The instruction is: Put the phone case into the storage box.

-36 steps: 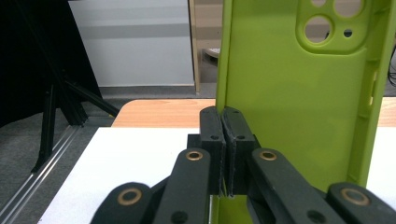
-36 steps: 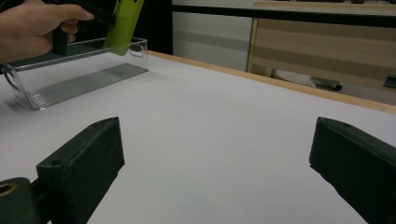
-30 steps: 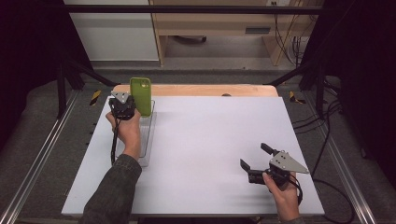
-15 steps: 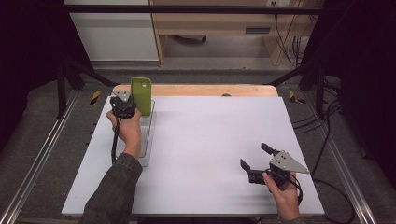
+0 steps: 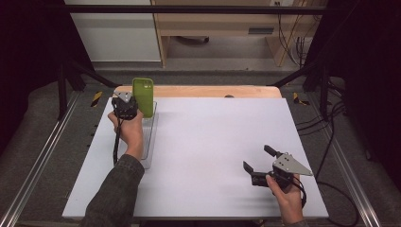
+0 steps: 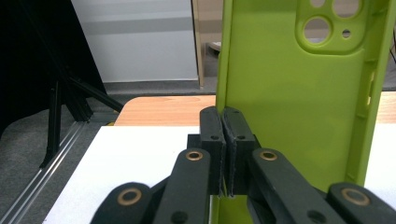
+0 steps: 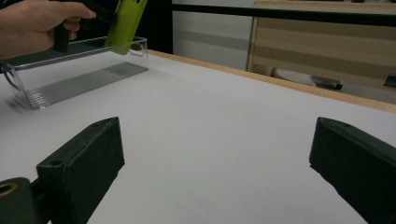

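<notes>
A lime-green phone case (image 5: 143,97) stands upright over the far end of a clear plastic tray (image 5: 150,142) at the table's left. My left gripper (image 5: 135,108) is shut on the case's side wall; in the left gripper view its jaws (image 6: 225,135) pinch the left edge of the case (image 6: 299,93), whose inside and camera cut-outs face me. My right gripper (image 5: 257,158) rests low near the table's front right, open, with nothing between its jaws (image 7: 215,154). In the right gripper view the case (image 7: 123,21) and tray (image 7: 79,70) sit far off at the upper left.
A white board (image 5: 213,142) covers the table, with a wooden strip (image 5: 203,91) along its far edge. Metal rails (image 5: 42,156) run along both sides. A wooden cabinet (image 5: 213,23) stands beyond the table, cables (image 5: 331,118) trail at the right.
</notes>
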### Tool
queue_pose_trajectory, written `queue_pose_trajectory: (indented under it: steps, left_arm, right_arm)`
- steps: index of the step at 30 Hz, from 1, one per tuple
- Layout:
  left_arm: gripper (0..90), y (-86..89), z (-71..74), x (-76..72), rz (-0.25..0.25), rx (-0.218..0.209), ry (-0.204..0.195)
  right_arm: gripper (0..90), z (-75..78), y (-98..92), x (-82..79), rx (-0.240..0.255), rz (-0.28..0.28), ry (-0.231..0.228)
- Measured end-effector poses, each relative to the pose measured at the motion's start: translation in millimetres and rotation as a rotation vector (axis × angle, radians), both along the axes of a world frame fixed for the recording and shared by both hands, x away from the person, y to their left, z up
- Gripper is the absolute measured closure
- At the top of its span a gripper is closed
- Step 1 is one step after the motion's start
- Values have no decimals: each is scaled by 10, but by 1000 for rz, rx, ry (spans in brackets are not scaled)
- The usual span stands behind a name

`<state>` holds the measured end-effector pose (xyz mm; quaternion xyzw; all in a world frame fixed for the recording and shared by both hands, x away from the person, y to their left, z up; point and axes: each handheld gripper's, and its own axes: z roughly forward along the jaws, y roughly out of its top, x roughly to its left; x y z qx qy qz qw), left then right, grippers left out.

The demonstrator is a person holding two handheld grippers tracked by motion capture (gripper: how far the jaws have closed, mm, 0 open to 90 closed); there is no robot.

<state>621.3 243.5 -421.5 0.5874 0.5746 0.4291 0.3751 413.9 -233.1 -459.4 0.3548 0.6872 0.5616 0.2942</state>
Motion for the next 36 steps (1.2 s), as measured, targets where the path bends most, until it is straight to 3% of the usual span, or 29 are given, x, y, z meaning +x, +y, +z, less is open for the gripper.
queue_pose_trajectory:
  steps: [5, 9, 11, 14, 25, 36]
  left_arm:
    - [840, -13, 0, 1, 2, -14, -7]
    - [646, -25, 37, -28, 2, -22, -25]
    - [558, -48, 70, -58, -24, -4, -32]
    - [469, -72, 120, -116, -62, -19, -27]
    - [297, -80, 298, -349, -162, -47, -40]
    - [121, -55, 353, -510, -261, -63, -26]
  right_arm:
    - [31, -2, 0, 0, 0, 0, 1]
    - [31, -3, 2, 0, 0, 1, 2]
    - [31, 1, -1, -2, 1, 0, -1]
    - [31, 2, 3, -5, 2, 0, -3]
    - [31, 9, 21, -16, 1, 3, -5]
    - [30, 12, 20, -15, 2, 3, -5]
